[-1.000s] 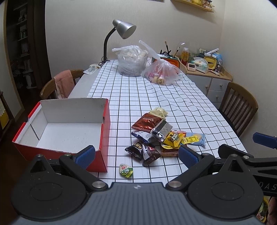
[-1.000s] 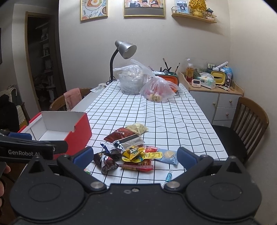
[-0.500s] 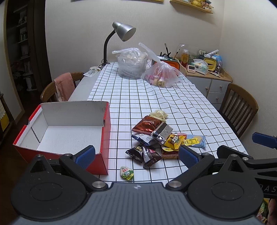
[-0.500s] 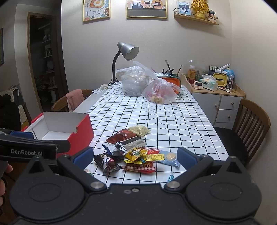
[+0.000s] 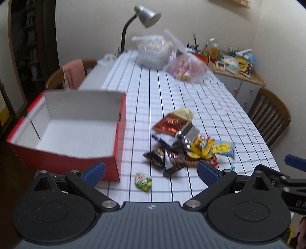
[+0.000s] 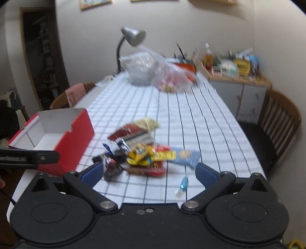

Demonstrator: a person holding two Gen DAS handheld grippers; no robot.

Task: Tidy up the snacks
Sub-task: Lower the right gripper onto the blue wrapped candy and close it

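Both tools are spread wide with nothing between the blue pads: the left tool (image 5: 151, 172) hangs over the near edge of the desk (image 5: 172, 90), and the right tool (image 6: 149, 173) sits beside it. The snack pile (image 5: 183, 141) lies mid-desk on the checked cloth, just right of the open red box (image 5: 118, 138), which is empty. One green candy (image 5: 143, 181) lies apart, near the box corner. Wrapper print is too blurry to read; the right tool's side shows only "DA".

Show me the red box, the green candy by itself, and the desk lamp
red box (image 5: 120, 141), left wrist view, on its red side wall
green candy (image 5: 143, 181), left wrist view, wrapper middle
desk lamp (image 5: 148, 14), left wrist view, on its shade
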